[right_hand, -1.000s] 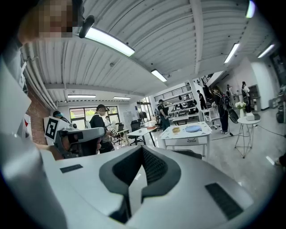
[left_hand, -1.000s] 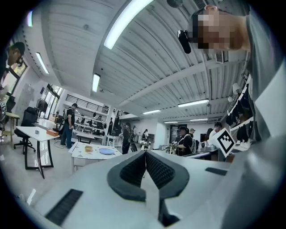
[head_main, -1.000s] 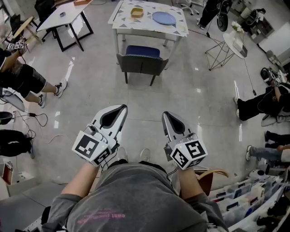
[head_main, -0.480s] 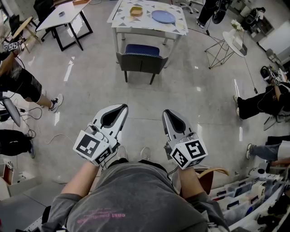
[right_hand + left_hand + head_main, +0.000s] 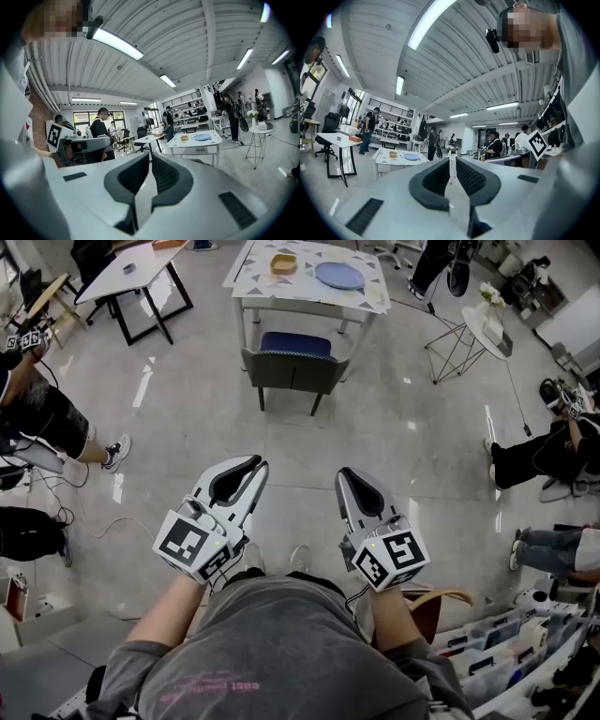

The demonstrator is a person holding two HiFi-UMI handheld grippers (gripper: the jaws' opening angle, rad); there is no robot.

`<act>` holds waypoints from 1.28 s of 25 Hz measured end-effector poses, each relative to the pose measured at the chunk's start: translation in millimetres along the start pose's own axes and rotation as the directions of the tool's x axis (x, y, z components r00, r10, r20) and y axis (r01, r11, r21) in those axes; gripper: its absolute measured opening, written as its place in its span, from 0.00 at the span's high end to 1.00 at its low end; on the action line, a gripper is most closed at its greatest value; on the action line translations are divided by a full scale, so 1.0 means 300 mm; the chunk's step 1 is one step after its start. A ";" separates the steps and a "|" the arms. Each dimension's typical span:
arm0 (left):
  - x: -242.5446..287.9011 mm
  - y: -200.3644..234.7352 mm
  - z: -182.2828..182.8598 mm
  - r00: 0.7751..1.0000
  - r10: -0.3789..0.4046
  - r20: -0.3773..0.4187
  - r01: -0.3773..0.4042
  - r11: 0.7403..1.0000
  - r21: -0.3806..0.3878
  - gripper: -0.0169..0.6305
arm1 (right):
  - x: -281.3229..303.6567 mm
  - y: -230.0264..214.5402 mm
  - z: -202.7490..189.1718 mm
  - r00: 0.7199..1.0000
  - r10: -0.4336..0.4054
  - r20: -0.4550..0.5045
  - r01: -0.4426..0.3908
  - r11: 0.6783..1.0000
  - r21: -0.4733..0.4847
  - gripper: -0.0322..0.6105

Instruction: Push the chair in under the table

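The chair (image 5: 293, 360), dark grey with a blue seat, stands far ahead, its seat partly under the white patterned table (image 5: 370, 298). A yellow bowl (image 5: 283, 262) and a blue plate (image 5: 338, 276) lie on that table (image 5: 383, 161). Both grippers hover over the floor close to my body, well short of the chair. My left gripper (image 5: 256, 463) (image 5: 451, 160) is open: its jaws have just been opening a little, with a narrow gap and nothing between them. My right gripper (image 5: 344, 474) (image 5: 149, 154) is shut and empty.
A white desk on black legs (image 5: 131, 273) stands at the far left and a wire side table (image 5: 487, 322) at the far right. People sit along both sides. Cables (image 5: 84, 488) lie on the floor at left. Storage bins (image 5: 525, 643) are at lower right.
The left gripper's jaws have parted slightly. The person at the left edge has shifted a leg. Both grippers stay where they were.
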State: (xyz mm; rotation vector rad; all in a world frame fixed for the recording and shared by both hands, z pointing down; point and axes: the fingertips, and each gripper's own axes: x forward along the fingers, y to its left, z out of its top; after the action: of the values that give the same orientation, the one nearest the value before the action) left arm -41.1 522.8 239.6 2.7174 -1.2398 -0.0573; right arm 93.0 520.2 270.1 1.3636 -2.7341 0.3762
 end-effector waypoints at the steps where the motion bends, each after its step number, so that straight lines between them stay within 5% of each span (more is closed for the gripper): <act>1: 0.001 0.002 0.000 1.000 0.002 -0.001 -0.002 1.000 -0.001 0.90 | 0.001 -0.002 0.000 1.000 -0.002 -0.003 0.002 1.000 -0.002 0.94; 32: 0.022 0.003 -0.025 0.999 0.046 -0.028 -0.046 0.999 -0.010 0.70 | -0.001 -0.030 -0.009 1.000 0.010 -0.024 -0.010 1.000 0.018 0.74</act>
State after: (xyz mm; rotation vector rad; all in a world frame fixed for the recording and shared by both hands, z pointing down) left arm -36.7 518.2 247.3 2.6702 -1.2900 -0.0204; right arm 100.2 516.0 274.2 1.3413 -2.7259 0.4152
